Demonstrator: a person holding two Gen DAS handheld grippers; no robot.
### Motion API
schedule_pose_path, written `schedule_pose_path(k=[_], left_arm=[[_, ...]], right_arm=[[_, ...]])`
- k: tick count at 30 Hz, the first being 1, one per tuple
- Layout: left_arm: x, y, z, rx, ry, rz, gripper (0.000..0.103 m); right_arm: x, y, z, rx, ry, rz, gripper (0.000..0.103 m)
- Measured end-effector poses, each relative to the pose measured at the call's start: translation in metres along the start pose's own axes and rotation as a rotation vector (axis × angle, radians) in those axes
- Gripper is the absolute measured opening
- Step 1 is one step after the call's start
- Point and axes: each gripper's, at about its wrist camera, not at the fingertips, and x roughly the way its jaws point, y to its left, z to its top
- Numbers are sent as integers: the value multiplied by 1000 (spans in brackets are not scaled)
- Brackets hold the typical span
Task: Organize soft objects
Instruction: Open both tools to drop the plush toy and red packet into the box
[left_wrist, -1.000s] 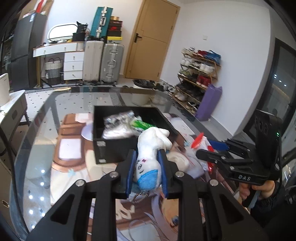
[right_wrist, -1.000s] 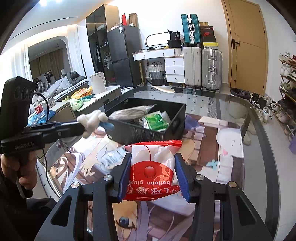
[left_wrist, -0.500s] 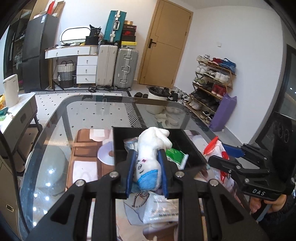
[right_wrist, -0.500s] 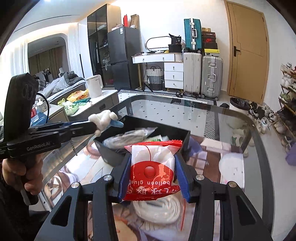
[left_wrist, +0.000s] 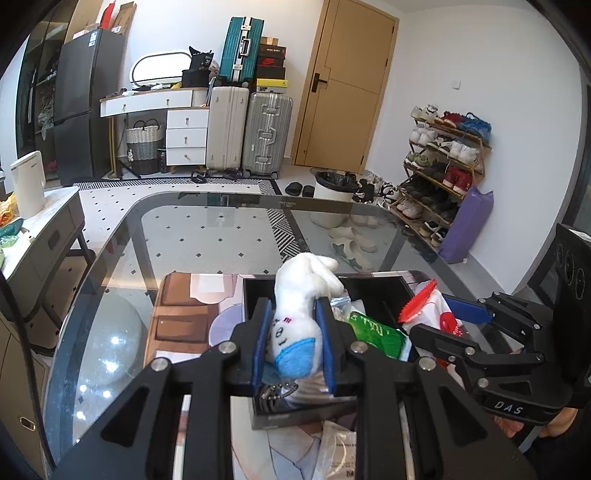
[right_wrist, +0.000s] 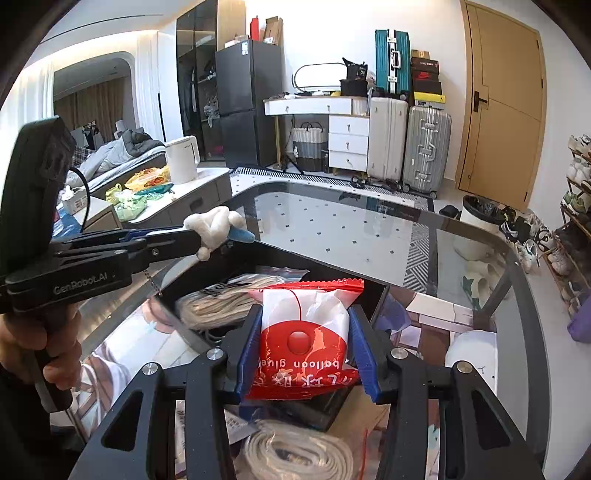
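- The left gripper (left_wrist: 293, 343) has its jaws closed on a white plush toy (left_wrist: 301, 306), which hangs in the air directly above the open black box (left_wrist: 380, 295); from here, the release looks like a straight drop into the box rather than a reach.
- The toy's long axis runs forward along the fingers: its blue-capped end sits back between the blue pads, and the white limbs stick out past the fingertips toward the far edge of the table (left_wrist: 207, 221).
- The right gripper (right_wrist: 304, 350) has its jaws closed on a red-and-white packet (right_wrist: 304, 332) printed "balloon glue", held upright over the box's near wall, with the serrated red seal on top.
- Both loads are above the box; the packet sits lower and nearer the near rim, so I judge either hand could let go first, provided they do not crowd each other.
- The plush toy looks squashy and pinched at its middle, with a face stitched on the white body and a small bead chain dangling below.
- The box already holds a green pouch (left_wrist: 376, 334) and a clear bag of pale cord (right_wrist: 225, 299), so free room looks limited.
- A coil of white rope in plastic (right_wrist: 295, 452) still lies on the table near its front edge, outside the box.
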Motion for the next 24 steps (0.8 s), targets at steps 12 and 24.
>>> schedule_pose_path(k=[12,24], left_arm=[[45,-19,-11,84,76,38,23],[53,-20,-15,112,93,60,24]], right_arm=[[40,-4,4,-19,33,-24,46],[60,1,6,-71,44,-44,46]])
